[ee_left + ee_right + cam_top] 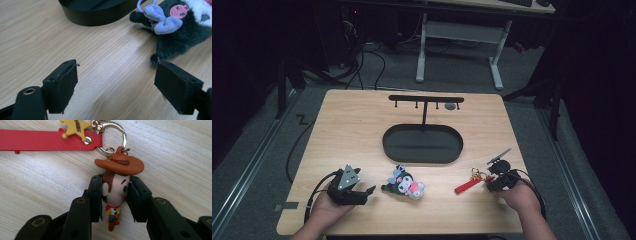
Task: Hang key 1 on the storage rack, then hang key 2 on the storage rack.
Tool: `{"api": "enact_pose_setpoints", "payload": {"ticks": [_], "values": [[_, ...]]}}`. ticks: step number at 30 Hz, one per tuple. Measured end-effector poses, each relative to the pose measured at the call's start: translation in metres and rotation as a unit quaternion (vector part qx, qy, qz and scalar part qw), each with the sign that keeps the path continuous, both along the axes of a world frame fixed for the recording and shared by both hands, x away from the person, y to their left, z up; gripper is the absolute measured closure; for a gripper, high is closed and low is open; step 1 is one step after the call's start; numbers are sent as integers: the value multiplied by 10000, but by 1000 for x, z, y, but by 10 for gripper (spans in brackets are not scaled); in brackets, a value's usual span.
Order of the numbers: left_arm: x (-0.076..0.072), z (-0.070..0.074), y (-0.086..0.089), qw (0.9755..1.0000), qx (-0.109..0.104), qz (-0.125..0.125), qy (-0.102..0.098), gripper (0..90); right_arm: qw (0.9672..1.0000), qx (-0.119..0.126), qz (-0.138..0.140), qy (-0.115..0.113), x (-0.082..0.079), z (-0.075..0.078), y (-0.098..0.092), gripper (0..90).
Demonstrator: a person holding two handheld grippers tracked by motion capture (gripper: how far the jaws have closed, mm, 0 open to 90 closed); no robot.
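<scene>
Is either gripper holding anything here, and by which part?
The right gripper is shut on the cowboy figure keychain, its fingers pressing both sides of the head. The left gripper is open and holds nothing.

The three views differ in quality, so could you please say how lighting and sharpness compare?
High view: dim, dark surroundings, small soft details on the pale wooden table. Left gripper view: bright and sharp, black oval tray casting a soft shadow. Right gripper view: crisp cowboy figure keychain.
</scene>
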State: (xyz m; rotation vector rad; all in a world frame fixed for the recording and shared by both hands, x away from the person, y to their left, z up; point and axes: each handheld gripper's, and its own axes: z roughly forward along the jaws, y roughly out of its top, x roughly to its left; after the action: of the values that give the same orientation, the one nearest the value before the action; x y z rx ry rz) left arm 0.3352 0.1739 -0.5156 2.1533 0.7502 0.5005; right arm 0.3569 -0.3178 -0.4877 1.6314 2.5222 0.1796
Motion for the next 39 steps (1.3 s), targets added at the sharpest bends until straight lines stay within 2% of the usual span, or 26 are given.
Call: {"api": "enact_pose_setpoints", "payload": {"ticks": [6, 7, 9, 13, 15, 18, 21, 22, 23, 28, 33, 39], "values": [[1, -2, -1, 10000, 40, -49, 23, 189, 9998, 57, -138, 104, 2, 6, 0, 665], [0, -1, 0, 10000, -3, -53, 5, 189, 9997, 161, -179, 71, 2, 14, 0, 666], [0, 0, 0, 10000, -1, -56, -13, 190, 9995, 222, -210, 36, 2, 25, 1, 666], [1, 1, -1, 10000, -11, -43, 1, 191, 9996, 271, -118, 12, 3, 45, 5, 666], [0, 2, -2, 10000, -12, -40, -21, 191, 9992, 374, -108, -1, 4, 57, 8, 666], [0, 2, -4, 10000, -18, -56, -44, 191, 9990, 441, -104, 5, 5, 69, 12, 667], [1, 1, -5, 10000, 3, -77, -34, 190, 9987, 507, -57, -88, 6, 84, 16, 667], [1, 1, -5, 10000, 3, -77, -34, 190, 9987, 507, -57, -88, 6, 84, 16, 667], [1, 1, -4, 10000, -16, -66, -36, 190, 9982, 584, -63, -147, 6, 95, 19, 666], [1, 2, -3, 9999, -78, -60, -48, 190, 9981, 590, 13, -178, 7, 110, 25, 667], [1, 3, -5, 9999, -26, -116, -60, 190, 9985, 532, 120, -95, 12, 132, 36, 667], [2, 4, -7, 9998, -63, -153, -86, 190, 9990, 382, 225, -63, 17, 148, 43, 667]]}}
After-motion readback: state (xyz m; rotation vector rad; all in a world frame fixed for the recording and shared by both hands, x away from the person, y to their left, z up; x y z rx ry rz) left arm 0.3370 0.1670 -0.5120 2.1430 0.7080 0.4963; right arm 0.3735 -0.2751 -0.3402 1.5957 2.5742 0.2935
